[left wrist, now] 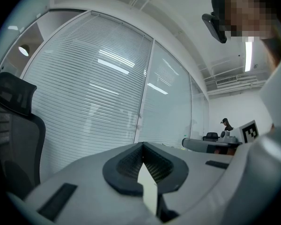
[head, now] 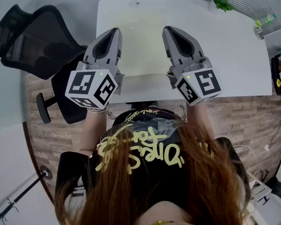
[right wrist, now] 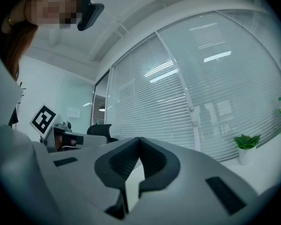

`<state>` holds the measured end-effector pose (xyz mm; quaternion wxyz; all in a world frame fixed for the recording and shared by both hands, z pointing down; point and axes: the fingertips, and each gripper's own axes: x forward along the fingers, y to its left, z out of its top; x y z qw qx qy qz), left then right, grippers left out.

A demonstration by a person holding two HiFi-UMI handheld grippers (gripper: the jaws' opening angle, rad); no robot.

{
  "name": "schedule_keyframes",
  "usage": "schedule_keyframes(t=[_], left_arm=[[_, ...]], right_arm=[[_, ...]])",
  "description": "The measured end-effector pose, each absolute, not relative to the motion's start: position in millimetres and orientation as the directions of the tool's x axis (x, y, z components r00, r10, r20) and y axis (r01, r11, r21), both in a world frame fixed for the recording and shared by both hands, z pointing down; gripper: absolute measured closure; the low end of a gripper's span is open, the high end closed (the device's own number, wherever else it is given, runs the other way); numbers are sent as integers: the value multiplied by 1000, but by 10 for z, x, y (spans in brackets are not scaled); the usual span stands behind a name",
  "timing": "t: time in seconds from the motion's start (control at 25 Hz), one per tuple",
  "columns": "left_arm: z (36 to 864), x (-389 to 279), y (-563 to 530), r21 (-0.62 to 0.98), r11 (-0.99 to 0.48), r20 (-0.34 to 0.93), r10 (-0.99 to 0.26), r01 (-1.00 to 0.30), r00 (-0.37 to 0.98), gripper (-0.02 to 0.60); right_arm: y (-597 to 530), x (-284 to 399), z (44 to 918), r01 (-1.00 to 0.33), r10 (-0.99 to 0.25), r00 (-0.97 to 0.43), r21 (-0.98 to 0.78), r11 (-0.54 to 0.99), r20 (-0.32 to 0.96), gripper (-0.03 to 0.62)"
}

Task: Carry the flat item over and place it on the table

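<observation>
Long reddish-brown hair [head: 192, 172] and a black top lettered in yellow fill the foreground of the head view. Beyond them the flat item [head: 143, 36], a faint cream rectangle with a matte look, appears to lie on the white table [head: 234, 55] near its middle, long axis running away from the person. It sits between the left gripper [head: 116, 31] and the right gripper [head: 166, 29], neither hand clearly nearer. Both grey plastic tools point across the table, and each has its ribbed black pads pressed tip to tip on nothing. A pale sliver shows in the hollow behind the pads; whether it is sheet or tabletop cannot be told. On this evidence the item looks delivered, so any next move would likely be a straight pull-back that leaves it undisturbed. A black mesh chair [head: 33, 41] stands off the table's left end, and a small green plant [head: 221, 1] sits at its far right corner.
</observation>
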<state>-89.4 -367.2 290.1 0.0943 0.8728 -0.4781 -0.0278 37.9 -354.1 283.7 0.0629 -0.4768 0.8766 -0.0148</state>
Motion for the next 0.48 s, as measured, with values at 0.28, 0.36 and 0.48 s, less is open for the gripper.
schedule_keyframes(t=[0.28,0.36,0.48], left_arm=[[2920,-901,-3690,194,-524,46,-840,-829,541,588],[2925,-899,-3696,195,-523,47,-840,-830,541,588],[2930,-895,-3705,196,-523,48,-840,-829,541,588]], right_arm=[[-3555,345,2832,-832,-835,-543,-78,549,-94,591],[-3563,342,2838,-831,-834,-544,-77,551,-92,591],[-3582,343,2854,-831,-834,-545,-78,551,-87,591]])
